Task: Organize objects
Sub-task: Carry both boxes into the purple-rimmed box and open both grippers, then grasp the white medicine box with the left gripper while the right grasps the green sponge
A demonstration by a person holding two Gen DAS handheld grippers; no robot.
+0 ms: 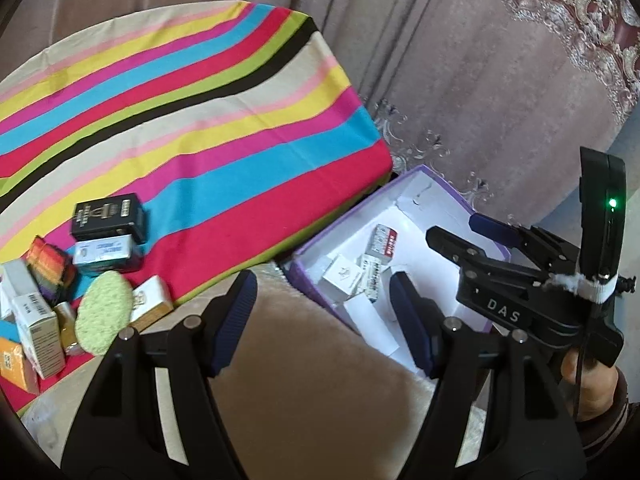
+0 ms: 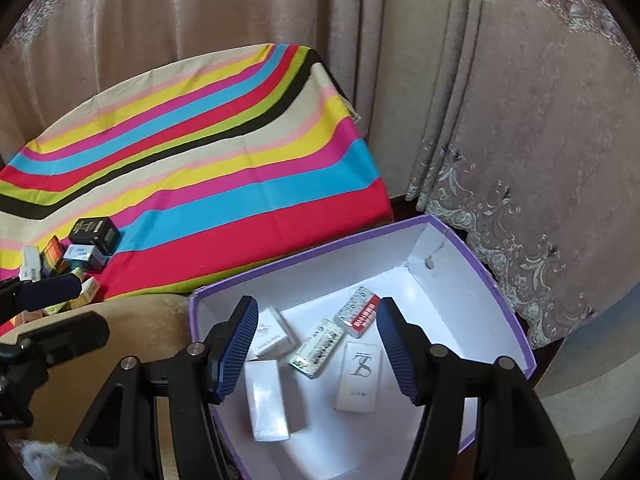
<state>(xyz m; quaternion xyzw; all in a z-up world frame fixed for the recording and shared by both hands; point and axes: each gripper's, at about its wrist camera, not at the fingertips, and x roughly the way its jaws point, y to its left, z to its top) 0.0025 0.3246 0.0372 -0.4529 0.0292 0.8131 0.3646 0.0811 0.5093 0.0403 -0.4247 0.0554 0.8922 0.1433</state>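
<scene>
Curtain (image 2: 520,140): pinkish-brown, with an embroidered hem, hanging behind and to the right of everything.
Striped cloth (image 1: 200,120): bright bands of many colours spread over the raised surface on the left; its near edge drops beside the box.
Beige cushion (image 1: 312,360): plush, lying between the cloth edge and the box, directly under the left tool.
Purple box (image 2: 516,344): open-topped, white inside, standing at the cloth's right corner; its walls rise around the sorted items.
Packets in box (image 2: 356,376): five small cartons lying flat on the floor of the box, loosely side by side.
Unsorted pile (image 1: 36,316): small cartons at the cloth's near left corner, crowded together, with a black carton (image 1: 108,216) at the far side.
Green pad (image 1: 102,312): round and fuzzy, leaning over the pile's near side.
Left gripper (image 1: 320,320): jaws apart, nothing between them, above the cushion.
Right gripper (image 2: 316,348): jaws apart and empty, hovering over the box interior.
</scene>
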